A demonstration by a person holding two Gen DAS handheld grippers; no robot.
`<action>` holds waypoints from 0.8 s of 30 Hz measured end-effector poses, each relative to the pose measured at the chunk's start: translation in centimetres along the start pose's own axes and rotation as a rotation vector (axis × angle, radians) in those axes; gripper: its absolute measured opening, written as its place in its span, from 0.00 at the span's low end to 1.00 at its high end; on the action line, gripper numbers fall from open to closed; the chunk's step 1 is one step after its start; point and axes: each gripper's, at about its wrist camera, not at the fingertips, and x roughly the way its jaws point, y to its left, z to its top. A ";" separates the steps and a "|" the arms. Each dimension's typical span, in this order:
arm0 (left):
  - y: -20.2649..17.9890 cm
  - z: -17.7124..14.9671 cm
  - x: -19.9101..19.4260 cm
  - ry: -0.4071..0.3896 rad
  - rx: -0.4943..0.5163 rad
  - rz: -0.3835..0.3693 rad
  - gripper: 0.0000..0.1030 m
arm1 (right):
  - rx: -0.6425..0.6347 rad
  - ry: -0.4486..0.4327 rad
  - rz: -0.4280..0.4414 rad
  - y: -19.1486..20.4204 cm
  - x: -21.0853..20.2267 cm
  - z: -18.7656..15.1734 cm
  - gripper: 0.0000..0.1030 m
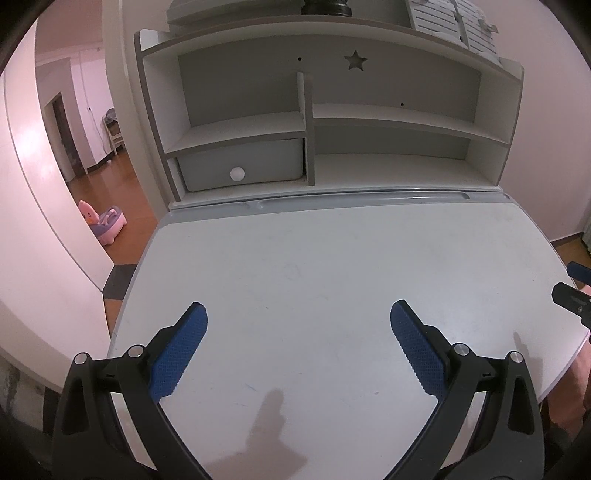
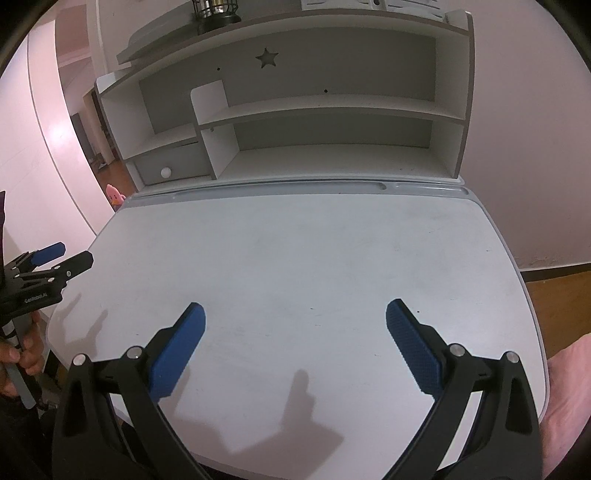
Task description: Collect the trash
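My left gripper (image 1: 298,314) is open and empty, its blue-padded fingers spread wide above the near part of a white desk top (image 1: 332,258). My right gripper (image 2: 294,314) is also open and empty above the same desk top (image 2: 314,251). The left gripper also shows at the left edge of the right wrist view (image 2: 70,256), and the right gripper's tips show at the right edge of the left wrist view (image 1: 574,286). I see no trash on the desk top in either view.
A white and grey hutch (image 1: 388,122) with shelves stands at the desk's back, with a grey drawer (image 1: 243,164) at its lower left. A pink toy (image 1: 105,221) sits on the wooden floor to the left. A black lantern (image 2: 216,13) stands on top of the hutch.
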 end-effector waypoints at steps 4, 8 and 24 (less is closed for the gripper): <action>-0.1 0.0 -0.2 -0.005 0.002 -0.001 0.94 | 0.000 -0.003 -0.002 0.0 -0.1 -0.1 0.92; -0.1 -0.1 -0.1 -0.001 0.003 -0.003 0.94 | 0.001 -0.006 -0.005 0.0 -0.3 -0.1 0.92; -0.2 -0.3 -0.4 -0.001 0.005 -0.004 0.94 | 0.001 -0.010 -0.002 -0.1 -0.5 0.0 0.92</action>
